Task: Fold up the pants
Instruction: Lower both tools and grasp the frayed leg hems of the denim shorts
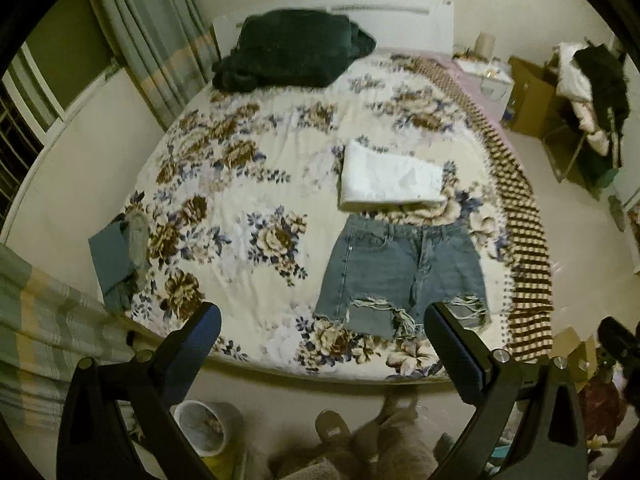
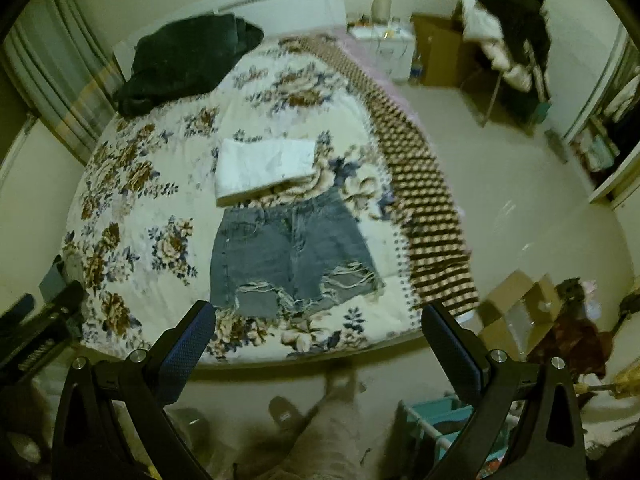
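Blue denim shorts [image 1: 394,264] with frayed hems lie flat and spread on the floral bedspread [image 1: 240,184], waistband toward the headboard; they also show in the right wrist view [image 2: 288,252]. My left gripper [image 1: 322,334] is open and empty, held above the bed's near edge, short of the shorts' hems. My right gripper [image 2: 318,330] is open and empty, also above the near edge below the hems. The left gripper's body shows at the left edge of the right wrist view [image 2: 44,328].
A folded white garment [image 1: 390,178] lies just beyond the waistband. A dark green blanket [image 1: 292,50] sits by the headboard. Folded grey-blue clothes [image 1: 118,258] lie at the bed's left edge. A striped throw [image 1: 520,240] runs along the right edge. A bin [image 1: 204,426] and slippers are on the floor.
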`<state>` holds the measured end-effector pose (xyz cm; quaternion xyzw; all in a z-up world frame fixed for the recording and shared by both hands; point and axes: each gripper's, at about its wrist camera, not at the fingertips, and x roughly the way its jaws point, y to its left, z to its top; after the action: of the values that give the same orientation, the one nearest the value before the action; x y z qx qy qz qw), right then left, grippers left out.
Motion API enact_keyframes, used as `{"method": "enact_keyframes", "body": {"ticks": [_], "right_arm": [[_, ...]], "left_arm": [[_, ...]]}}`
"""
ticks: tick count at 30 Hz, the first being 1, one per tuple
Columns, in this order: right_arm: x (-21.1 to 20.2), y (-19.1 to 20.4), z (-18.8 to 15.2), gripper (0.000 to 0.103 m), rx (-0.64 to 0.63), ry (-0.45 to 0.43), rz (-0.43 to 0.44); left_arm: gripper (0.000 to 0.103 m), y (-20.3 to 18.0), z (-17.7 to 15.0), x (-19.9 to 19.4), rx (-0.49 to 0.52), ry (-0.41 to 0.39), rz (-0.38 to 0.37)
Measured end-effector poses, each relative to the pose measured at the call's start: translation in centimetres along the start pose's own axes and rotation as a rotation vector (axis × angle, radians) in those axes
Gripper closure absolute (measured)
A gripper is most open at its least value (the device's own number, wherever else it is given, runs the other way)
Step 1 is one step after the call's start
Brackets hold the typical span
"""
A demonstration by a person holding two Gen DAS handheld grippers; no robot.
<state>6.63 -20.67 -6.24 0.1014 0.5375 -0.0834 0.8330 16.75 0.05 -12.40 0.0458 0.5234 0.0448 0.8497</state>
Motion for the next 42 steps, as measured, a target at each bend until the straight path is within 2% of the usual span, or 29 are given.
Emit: {"method": "enact_keyframes", "body": {"ticks": [5, 8, 10, 11, 12, 15, 19, 23, 29, 30, 33, 35, 36, 38, 39, 40, 41, 42], "right_arm": [[9.7, -3.7, 4.7, 0.001, 0.046, 0.107, 0.077], [16.9, -6.2, 8.0, 0.013, 0.032, 0.171, 0.14], [21.6, -7.4, 10.1, 0.032, -0.002, 0.216, 0.147], [25.1, -8.2, 11.4, 0.036, -0.035, 0.248, 0.155], [26.8, -8.9, 11.9, 0.038, -0.053, 0.267, 0.162], [35.3, -11.2, 14.7, 0.038, -0.109, 0.328, 0.179], [44.4, -14.1, 16.1, 0.038, -0.084, 0.435, 0.227], [53.7, -16.3, 17.1, 0.037, -0.088, 0.528, 0.239], [61.1, -15.6, 16.8, 0.036, -0.151, 0.575, 0.269], [61.6, -15.1, 16.6, 0.036, -0.161, 0.576, 0.274], [64.1, -14.0, 17.0, 0.036, -0.182, 0.575, 0.305], [65.4, -13.0, 17.3, 0.036, -0.189, 0.573, 0.33], [66.0, -12.3, 17.6, 0.036, -0.189, 0.572, 0.351], [67.3, -11.2, 18.0, 0.036, -0.186, 0.577, 0.39], [67.9, -10.7, 18.2, 0.036, -0.184, 0.582, 0.402], [68.6, -10.2, 18.4, 0.036, -0.178, 0.584, 0.41], [69.1, -9.8, 18.6, 0.036, -0.169, 0.583, 0.421], [69.3, -9.5, 18.8, 0.042, -0.162, 0.579, 0.429]], "left_arm": [[0.0, -4.1, 0.5, 6.7, -0.045, 0.077, 0.037], [0.0, -7.2, 0.3, 11.5, -0.097, 0.139, 0.038], [0.0, -9.7, -0.3, 15.0, -0.135, 0.194, 0.029], [0.0, -10.9, -0.7, 16.7, -0.153, 0.219, 0.023], [0.0, -12.4, -1.5, 18.9, -0.178, 0.253, 0.015], [0.0, -16.3, -3.7, 24.7, -0.255, 0.346, -0.022], [0.0, -22.1, -6.7, 32.1, -0.318, 0.429, -0.057], [0.0, -27.9, -9.0, 37.0, -0.295, 0.471, -0.097], [0.001, -35.0, -11.5, 41.5, -0.233, 0.538, -0.182], [0.005, -35.9, -11.8, 42.1, -0.22, 0.544, -0.19], [0.029, -37.8, -12.4, 43.4, -0.199, 0.564, -0.217], [0.029, -38.0, -12.2, 43.6, -0.207, 0.54, -0.194], [0.036, -37.8, -12.1, 43.4, -0.222, 0.528, -0.194], [0.061, -36.8, -11.7, 42.5, -0.258, 0.486, -0.195], [0.082, -36.5, -11.6, 42.3, -0.271, 0.475, -0.207], [0.098, -35.8, -11.4, 41.9, -0.291, 0.467, -0.23], [0.098, -35.3, -11.2, 41.7, -0.303, 0.466, -0.243], [0.099, -34.8, -11.0, 41.6, -0.317, 0.467, -0.267]]}}
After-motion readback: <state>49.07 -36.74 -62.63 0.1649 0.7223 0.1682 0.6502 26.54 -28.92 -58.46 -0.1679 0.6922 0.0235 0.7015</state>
